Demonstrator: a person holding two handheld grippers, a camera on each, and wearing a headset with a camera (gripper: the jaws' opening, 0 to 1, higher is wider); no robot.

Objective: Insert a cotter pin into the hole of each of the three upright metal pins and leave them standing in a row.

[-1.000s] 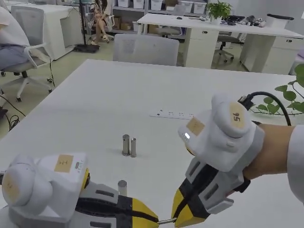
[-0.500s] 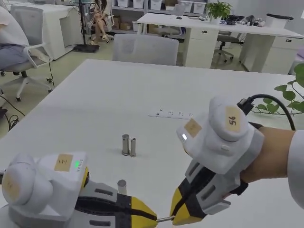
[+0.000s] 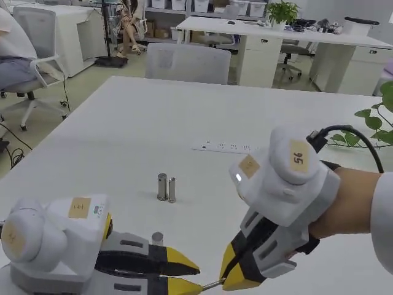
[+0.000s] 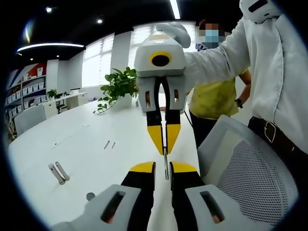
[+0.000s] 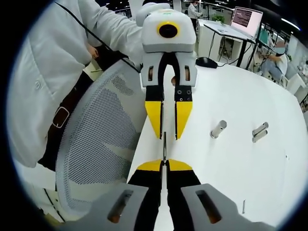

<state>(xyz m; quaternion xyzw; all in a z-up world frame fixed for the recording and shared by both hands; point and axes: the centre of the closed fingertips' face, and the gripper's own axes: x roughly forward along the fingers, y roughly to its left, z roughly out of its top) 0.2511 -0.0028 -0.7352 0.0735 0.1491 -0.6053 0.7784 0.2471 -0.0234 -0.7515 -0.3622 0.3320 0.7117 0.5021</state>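
Looking down onto a white table (image 3: 123, 123) in an open office, head view first. Finding two metal pins (image 3: 167, 188) standing upright side by side mid-table, and a third metal pin (image 3: 158, 238) standing nearer, just behind the left gripper (image 3: 198, 278). Pinching a thin cotter pin (image 3: 212, 285) by one end in the closed right gripper (image 3: 226, 283), free end pointing across at the parted left jaws.

Turning to the left gripper view: facing the right gripper (image 4: 164, 150) head-on, cotter pin (image 4: 165, 161) reaching into the narrow gap of the left gripper (image 4: 163, 168), probably touching neither tip, though hard telling at this size. Spotting the third metal pin (image 4: 90, 196) low and left, and two spare cotter pins (image 4: 109, 144) lying farther out.

Moving to the right gripper view: clamping the cotter pin (image 5: 164, 147) along the right gripper's (image 5: 163, 164) own axis, aiming its length straight into the open left gripper (image 5: 168, 136). Placing the third metal pin (image 5: 218, 129) off to one side, well apart from the cotter pin. Judging the coming move as hanging on that line-up of pin and gap. Seeing nothing crossing between the grippers; noting a mesh chair back (image 5: 96, 144) beside the table edge, clear of the work.
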